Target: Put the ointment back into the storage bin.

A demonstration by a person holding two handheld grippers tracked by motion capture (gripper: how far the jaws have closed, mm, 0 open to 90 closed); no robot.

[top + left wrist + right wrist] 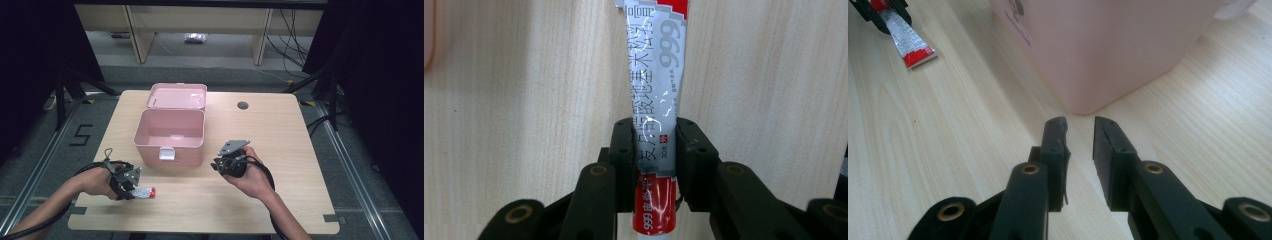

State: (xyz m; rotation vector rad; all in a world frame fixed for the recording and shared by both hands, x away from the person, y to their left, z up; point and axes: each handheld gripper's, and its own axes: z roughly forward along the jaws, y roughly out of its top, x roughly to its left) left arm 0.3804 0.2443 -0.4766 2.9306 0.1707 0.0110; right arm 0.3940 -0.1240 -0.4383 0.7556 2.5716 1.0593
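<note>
Light wooden table [280, 130] bears open pink plastic box [170, 134] at centre-back, hinged lid [177, 96] raised behind it. Red-and-silver ointment tube [143, 193] lies flat near front-left edge — left of and before box, between left gripper [131, 187] jaws. Right gripper [223, 165] right of box.

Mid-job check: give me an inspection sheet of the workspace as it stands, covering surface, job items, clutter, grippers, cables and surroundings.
Surface: light wood table, with a round hole near its far edge.
Job's things: red and silver ointment tube lying flat at the near left; pink box at centre, lid open, nothing seen inside.
Clutter: nothing seen.
Grippers: left gripper has its fingers pressed on the tube near its red end. Right gripper open, holding nothing, pointing at the box's corner.
Cables: one trails from each gripper along the forearm; more lie on the floor beyond the table.
Surroundings: black curtains both sides, wooden bench behind, a "5" marked on the floor at left.
</note>
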